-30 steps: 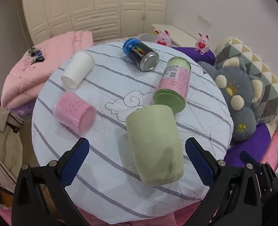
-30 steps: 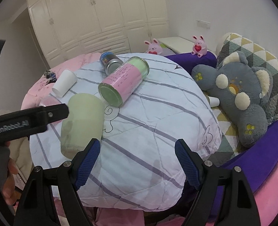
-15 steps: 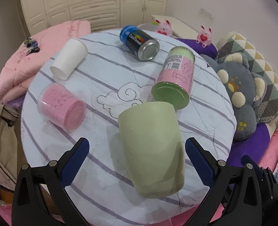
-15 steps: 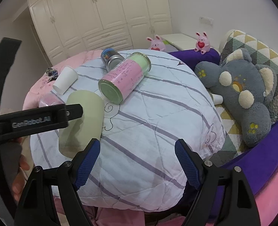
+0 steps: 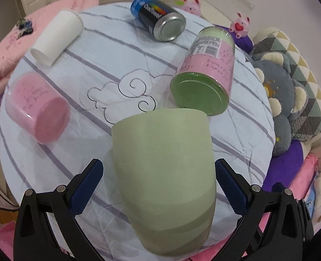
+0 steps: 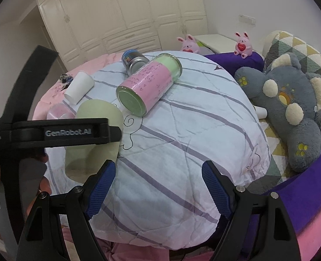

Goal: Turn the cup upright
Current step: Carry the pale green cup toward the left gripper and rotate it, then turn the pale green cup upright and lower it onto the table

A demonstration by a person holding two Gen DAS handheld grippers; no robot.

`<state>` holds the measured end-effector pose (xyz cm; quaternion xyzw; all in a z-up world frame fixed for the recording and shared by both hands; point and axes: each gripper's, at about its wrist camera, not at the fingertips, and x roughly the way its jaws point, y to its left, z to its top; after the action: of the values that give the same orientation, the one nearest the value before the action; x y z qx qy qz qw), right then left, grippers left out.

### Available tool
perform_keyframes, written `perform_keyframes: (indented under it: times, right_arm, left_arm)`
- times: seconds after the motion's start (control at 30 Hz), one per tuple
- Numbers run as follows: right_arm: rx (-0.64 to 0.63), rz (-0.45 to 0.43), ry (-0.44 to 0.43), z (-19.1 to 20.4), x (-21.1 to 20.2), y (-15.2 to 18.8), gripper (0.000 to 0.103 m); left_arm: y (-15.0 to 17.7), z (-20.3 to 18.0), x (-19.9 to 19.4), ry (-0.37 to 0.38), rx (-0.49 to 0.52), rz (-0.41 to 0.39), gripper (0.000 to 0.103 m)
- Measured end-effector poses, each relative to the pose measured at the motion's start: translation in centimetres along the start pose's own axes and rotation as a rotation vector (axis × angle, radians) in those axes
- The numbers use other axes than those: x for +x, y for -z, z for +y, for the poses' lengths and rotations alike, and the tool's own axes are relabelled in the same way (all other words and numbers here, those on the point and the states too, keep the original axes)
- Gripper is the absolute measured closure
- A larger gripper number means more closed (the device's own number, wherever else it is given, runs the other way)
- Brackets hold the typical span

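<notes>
A pale green cup (image 5: 164, 169) lies on its side on the striped round table (image 5: 117, 61), its base toward me. My left gripper (image 5: 158, 178) is open, its blue pads on either side of the cup's body, not touching. In the right wrist view the cup (image 6: 95, 130) is partly hidden behind the left gripper's black arm (image 6: 58, 132). My right gripper (image 6: 158, 187) is open and empty above the table's near edge.
A pink cup (image 5: 38, 106), a white paper cup (image 5: 56, 37), a dark soda can (image 5: 158, 18) and a pink-labelled green canister (image 5: 206, 71) lie on the table. A grey plush bear (image 6: 290, 108) and pillows sit to the right.
My left gripper has moved forward and down so its open jaws now straddle the green cup. The right gripper has barely moved.
</notes>
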<state>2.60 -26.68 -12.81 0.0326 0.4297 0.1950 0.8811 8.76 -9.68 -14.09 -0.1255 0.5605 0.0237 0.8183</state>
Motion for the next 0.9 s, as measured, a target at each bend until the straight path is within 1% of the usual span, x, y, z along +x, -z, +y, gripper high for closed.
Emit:
perform_keyframes:
  times: [0.07,0.1,0.17,0.2,0.27,0.33,0.43,0.5,0.6,0.67,0.73,0.83,0.9]
  right_arm:
    - [-0.004,0.001,-0.007,0.0,0.2,-0.2,0.02]
    - [-0.005,0.004,-0.008,0.0,0.3,-0.2,0.02]
    - [-0.01,0.011,-0.007,0.0,0.6,-0.3,0.02]
    - [-0.011,0.011,-0.008,-0.1,0.7,-0.4,0.02]
    - [-0.007,0.013,-0.011,-0.1,0.8,-0.5,0.02]
    - [-0.009,0.01,-0.015,-0.1,0.7,-0.5,0.02]
    - [-0.02,0.01,-0.018,0.3,0.8,-0.7,0.02]
    - [-0.029,0.011,-0.028,0.7,0.9,-0.8,0.02]
    - [-0.041,0.01,-0.04,1.4,1.2,-0.9,0.02]
    - [-0.049,0.004,-0.049,2.0,1.4,-1.1,0.02]
    - [-0.059,-0.004,-0.052,2.5,1.8,-1.4,0.02]
    - [-0.075,-0.02,-0.044,3.4,2.4,-1.9,0.02]
    - [-0.087,-0.033,-0.036,4.1,2.8,-2.3,0.02]
  left_arm:
    - [-0.2,0.1,0.2,0.014,-0.017,0.001,0.002]
    - [-0.4,0.1,0.2,0.009,-0.025,-0.004,0.005]
    - [-0.8,0.1,0.5,0.002,-0.02,-0.001,0.007]
    - [-1.0,0.0,0.7,0.002,-0.012,0.007,0.013]
    - [-1.3,-0.1,1.1,0.017,-0.007,0.024,0.02]
    - [-1.4,-0.2,0.9,0.014,-0.005,0.008,0.02]
    - [-1.3,-0.4,0.2,-0.012,0.031,-0.034,0.02]
    - [-1.5,-0.1,-0.3,-0.022,0.033,-0.06,0.02]
    - [-1.7,0.6,-1.9,-0.068,0.041,-0.14,0.021]
    - [-2.0,1.4,-2.7,-0.089,0.038,-0.177,0.021]
    - [-2.5,2.3,-3.5,-0.098,0.031,-0.216,0.021]
    - [-3.1,3.3,-4.6,-0.126,0.025,-0.295,0.022]
    - [-3.3,3.7,-4.9,-0.134,0.02,-0.328,0.023]
